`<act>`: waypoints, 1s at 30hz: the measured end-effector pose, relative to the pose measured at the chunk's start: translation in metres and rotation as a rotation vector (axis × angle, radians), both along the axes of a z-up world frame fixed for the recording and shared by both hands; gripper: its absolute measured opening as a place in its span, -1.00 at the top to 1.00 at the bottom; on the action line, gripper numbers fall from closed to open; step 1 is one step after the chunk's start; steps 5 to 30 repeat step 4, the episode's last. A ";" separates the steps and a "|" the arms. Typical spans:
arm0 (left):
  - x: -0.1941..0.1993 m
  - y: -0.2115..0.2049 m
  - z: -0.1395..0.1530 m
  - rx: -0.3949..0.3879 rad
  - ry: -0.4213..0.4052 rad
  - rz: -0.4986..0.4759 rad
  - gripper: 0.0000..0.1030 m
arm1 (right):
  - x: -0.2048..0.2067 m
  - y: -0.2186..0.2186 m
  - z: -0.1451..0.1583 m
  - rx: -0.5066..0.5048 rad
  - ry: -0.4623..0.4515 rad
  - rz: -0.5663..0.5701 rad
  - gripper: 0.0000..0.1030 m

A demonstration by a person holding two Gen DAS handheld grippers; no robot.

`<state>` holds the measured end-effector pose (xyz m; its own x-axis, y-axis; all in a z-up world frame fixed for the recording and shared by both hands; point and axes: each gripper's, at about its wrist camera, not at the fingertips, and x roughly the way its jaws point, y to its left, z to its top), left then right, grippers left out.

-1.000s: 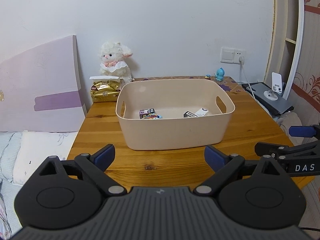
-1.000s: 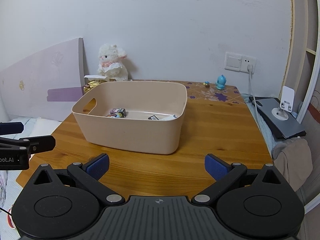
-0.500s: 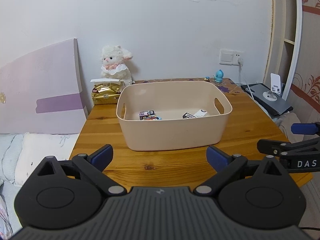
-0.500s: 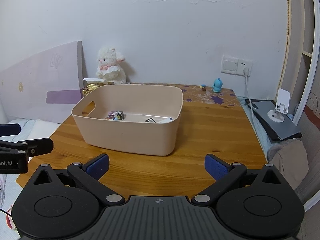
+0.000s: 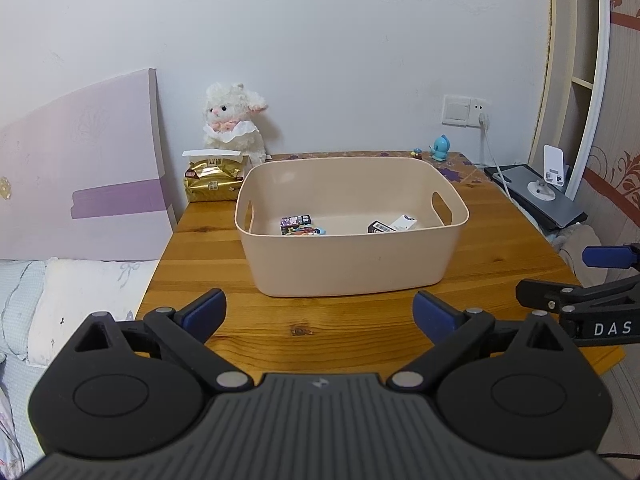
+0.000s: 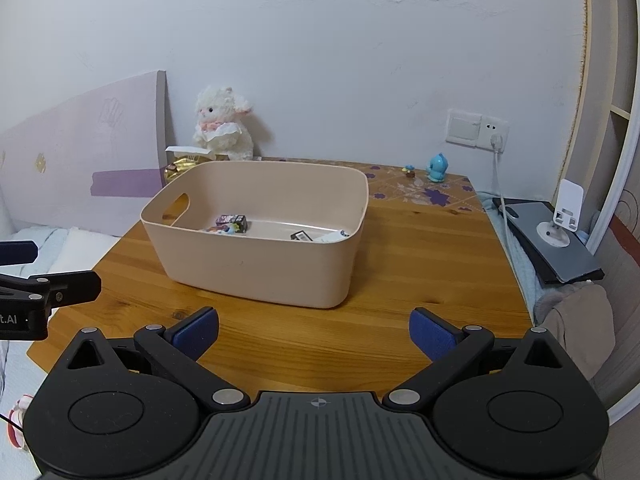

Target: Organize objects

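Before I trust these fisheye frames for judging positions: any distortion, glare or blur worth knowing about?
Left wrist view: straight lines bow near the edges, as on the shelf frame; dark vignette corners; the beige bin is sharp. Right wrist view: same bowing and vignette; soft even light, no strong glare on the table, small boxes in the bin readable only as shapes.

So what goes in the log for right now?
left gripper: open, empty | right gripper: open, empty | bin: on table, small boxes inside

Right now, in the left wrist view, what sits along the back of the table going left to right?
Gold foil packet → white plush lamb → tiny dark figurine → small blue bird figurine → grey tablet with a white stand on it.
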<state>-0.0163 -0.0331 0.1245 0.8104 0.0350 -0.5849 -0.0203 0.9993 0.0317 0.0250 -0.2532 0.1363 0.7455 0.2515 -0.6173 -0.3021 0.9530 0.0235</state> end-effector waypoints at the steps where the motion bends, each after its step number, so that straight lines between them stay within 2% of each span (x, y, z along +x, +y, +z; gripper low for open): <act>1: 0.001 0.000 0.000 -0.002 0.002 0.001 -0.94 | 0.001 0.000 -0.001 -0.001 0.003 0.002 -1.00; 30: 0.002 0.003 -0.001 -0.012 0.004 0.006 -0.94 | 0.003 0.000 -0.002 -0.005 0.010 0.005 -1.00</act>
